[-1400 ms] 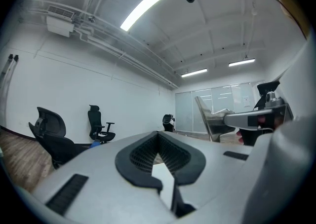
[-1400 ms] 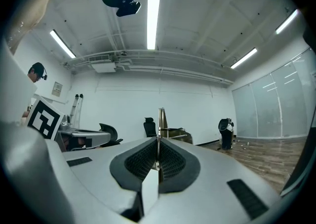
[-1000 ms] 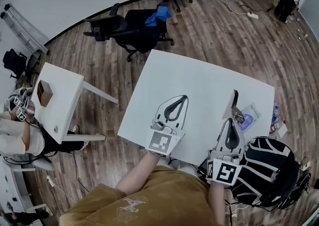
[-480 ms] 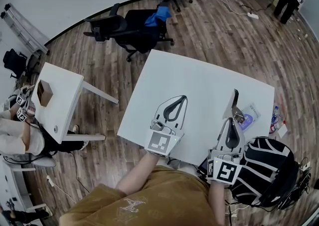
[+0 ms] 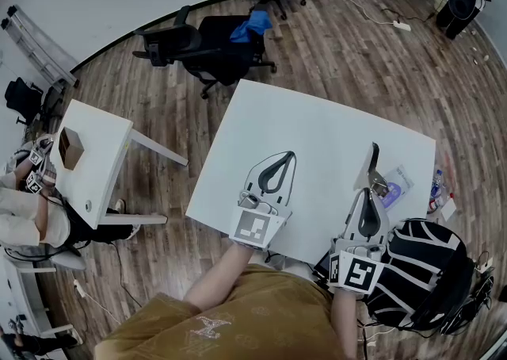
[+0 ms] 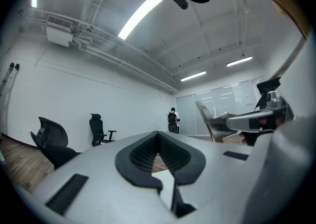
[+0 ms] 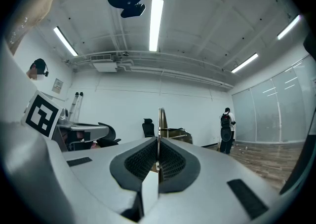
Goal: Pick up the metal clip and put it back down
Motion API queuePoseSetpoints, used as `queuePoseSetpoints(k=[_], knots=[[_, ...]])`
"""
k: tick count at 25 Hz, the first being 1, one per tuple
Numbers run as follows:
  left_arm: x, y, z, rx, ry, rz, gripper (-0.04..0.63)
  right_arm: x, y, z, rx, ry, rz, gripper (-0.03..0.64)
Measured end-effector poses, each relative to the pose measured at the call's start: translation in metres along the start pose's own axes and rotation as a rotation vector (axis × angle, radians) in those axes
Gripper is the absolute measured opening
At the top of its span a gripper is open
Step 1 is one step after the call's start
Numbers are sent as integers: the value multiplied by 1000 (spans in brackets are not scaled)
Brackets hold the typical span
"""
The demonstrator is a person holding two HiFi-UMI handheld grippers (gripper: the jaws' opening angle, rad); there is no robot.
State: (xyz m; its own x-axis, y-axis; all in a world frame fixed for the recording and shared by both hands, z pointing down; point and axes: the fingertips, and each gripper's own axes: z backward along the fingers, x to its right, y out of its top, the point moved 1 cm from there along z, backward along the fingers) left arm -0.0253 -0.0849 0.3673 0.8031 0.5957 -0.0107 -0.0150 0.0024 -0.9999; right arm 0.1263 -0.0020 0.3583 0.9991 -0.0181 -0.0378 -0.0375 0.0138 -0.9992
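My right grey two-jaw gripper (image 5: 370,192) pinches the thin grey metal clip (image 5: 367,170) by its flat base; the clip juts forward over the white table (image 5: 317,124). It looks light, stiff and slippery. My left grey gripper (image 5: 290,157) is pressed together, empty.

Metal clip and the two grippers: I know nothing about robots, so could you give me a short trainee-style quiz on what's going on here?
1. Which one holds the metal clip? A) the left one B) the right one C) neither, it lies on the table
2. True or false: the left gripper hangs over the white table with nothing between its jaws.
3. Fill in: in the head view, the plastic packet lies to the clip's ____.

Key: 1 B, the right gripper, shut on it; 2 true; 3 right.
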Motion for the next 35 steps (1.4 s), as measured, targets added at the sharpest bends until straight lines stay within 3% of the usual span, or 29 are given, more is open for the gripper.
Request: queuePoseSetpoints(k=[21,28,35], knots=[[1,-12,-1,-36,-2,-11,-2,-1,-7,-1,-27,6,-9,9],[0,-31,-4,-83,-10,2,-2,-4,-27,-6,-89,23,-40,9],[-1,-64,-4,-180,-38,-51,-2,-9,-66,-8,-198,50,-80,9]])
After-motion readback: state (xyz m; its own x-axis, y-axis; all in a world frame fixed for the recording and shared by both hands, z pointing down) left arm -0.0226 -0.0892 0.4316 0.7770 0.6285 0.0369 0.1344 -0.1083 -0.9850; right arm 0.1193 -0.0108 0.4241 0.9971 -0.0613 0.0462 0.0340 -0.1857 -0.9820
